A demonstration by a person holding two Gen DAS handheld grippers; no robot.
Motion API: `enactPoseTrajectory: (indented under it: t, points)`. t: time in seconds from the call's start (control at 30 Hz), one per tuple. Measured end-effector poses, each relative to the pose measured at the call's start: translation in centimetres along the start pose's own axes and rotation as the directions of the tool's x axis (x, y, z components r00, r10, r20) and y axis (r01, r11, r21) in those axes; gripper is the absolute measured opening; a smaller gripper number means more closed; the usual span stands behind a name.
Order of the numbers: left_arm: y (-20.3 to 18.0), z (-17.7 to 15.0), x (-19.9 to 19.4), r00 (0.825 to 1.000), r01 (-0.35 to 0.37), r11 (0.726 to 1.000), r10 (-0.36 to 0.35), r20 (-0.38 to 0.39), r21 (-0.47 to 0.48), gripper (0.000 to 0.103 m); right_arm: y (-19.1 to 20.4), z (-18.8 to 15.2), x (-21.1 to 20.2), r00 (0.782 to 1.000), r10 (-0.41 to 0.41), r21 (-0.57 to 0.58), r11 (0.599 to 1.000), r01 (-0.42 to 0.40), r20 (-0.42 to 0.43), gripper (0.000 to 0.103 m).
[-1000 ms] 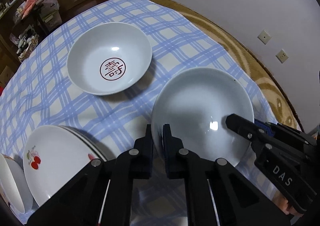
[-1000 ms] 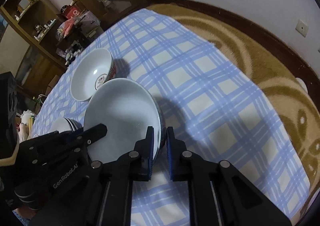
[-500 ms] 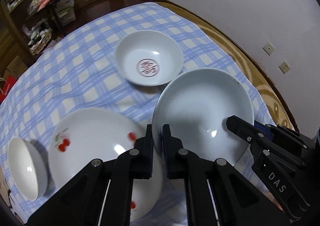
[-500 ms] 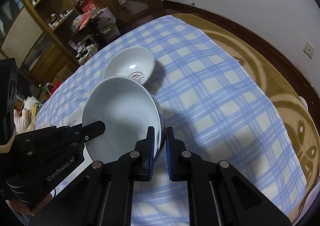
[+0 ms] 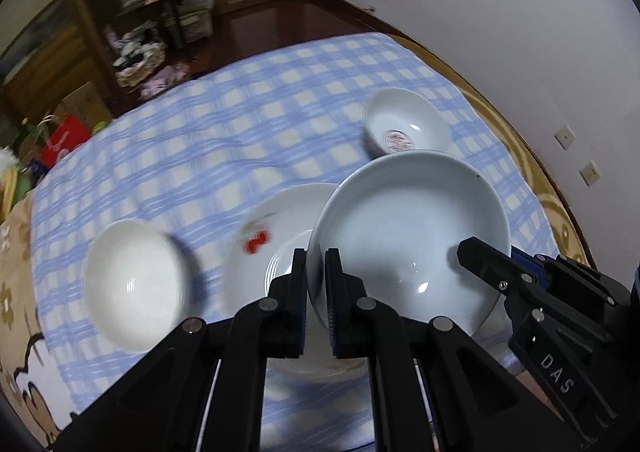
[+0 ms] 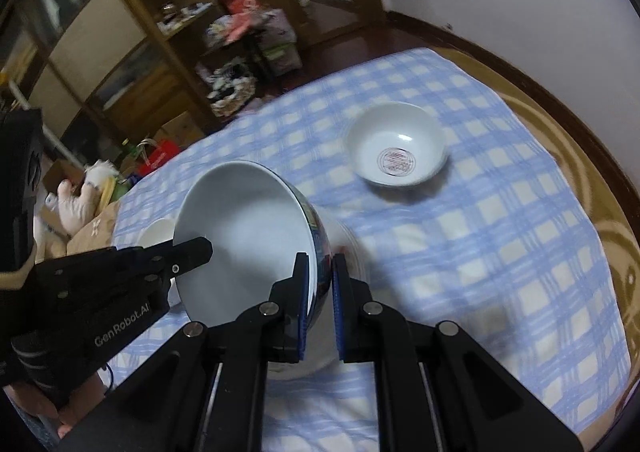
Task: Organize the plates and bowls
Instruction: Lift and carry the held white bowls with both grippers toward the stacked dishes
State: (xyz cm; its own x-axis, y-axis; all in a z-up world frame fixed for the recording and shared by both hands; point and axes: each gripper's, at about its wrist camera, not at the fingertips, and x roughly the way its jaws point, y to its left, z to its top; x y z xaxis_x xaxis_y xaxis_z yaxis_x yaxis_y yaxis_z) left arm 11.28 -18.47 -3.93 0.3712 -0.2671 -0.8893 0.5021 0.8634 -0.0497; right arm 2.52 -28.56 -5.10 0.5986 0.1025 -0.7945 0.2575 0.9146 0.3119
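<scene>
Blue-and-white checked cloth [image 5: 224,140] covers a round table in a room with white walls, and wooden shelving [image 6: 120,64] cluttered with boxes stands at the far side. Above the cloth, a large pale blue-white ceramic bowl [image 5: 408,236] is held off the table, tilted, by two black two-finger grippers at once. The left gripper [image 5: 316,292] is clamped on the bowl's near-left rim, one finger inside and one outside. The right gripper [image 6: 320,292] pinches the opposite rim in the same way; from its camera a blue painted pattern shows on the bowl's outer wall. A person's hand [image 6: 44,400] grips the handle of the left gripper at the lower left of the right camera's view.

Just beneath the lifted bowl, a stack of white plates with a red cherry print [image 5: 264,248] rests on the cloth, partly hidden by the bowl. To the left of the stack, apart from it, sits a plain white bowl [image 5: 132,284], blurred. Farther back, near the table's far edge, stands a smaller white bowl with a round red emblem in its bottom [image 6: 396,150], well apart from the plates.
</scene>
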Motion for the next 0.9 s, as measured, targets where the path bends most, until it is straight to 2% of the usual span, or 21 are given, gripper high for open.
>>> enactPoseTrajectory:
  t: [0.23,0.37,0.5,0.63,0.77,0.9]
  points:
    - [6.1,-1.2,-2.3,1.0,-0.024,0.995,0.025,0.01,-0.101,0.009,5.0,-0.1,1.3,0.997,0.077,-0.047,0.996,-0.078,-0.019,0.012]
    - [8.6,-1.9,-3.2,0.998,-0.057,0.992,0.06,0.021,-0.114,0.009,7.9,0.5,2.0,0.993,0.116,-0.088,0.989,-0.118,-0.021,0.012]
    - [11.2,-2.4,-4.1,0.996,-0.072,0.983,0.08,0.04,-0.166,0.009,10.4,1.2,2.8,0.988,0.148,-0.131,0.98,-0.151,-0.035,0.012]
    - [13.9,-2.9,-4.2,0.997,-0.04,0.97,0.056,0.06,-0.238,0.009,12.5,1.4,4.3,0.984,0.157,-0.19,0.967,-0.17,-0.079,0.012]
    - [16.1,-3.7,-3.1,0.998,-0.03,0.954,0.045,0.043,-0.299,0.009,13.8,1.1,6.2,0.978,0.175,-0.21,0.958,-0.195,-0.111,0.012]
    - [17.8,-4.5,-1.6,0.998,-0.05,0.942,0.058,0.014,-0.331,0.009,14.9,0.8,8.5,0.971,0.184,-0.233,0.948,-0.216,-0.151,0.012]
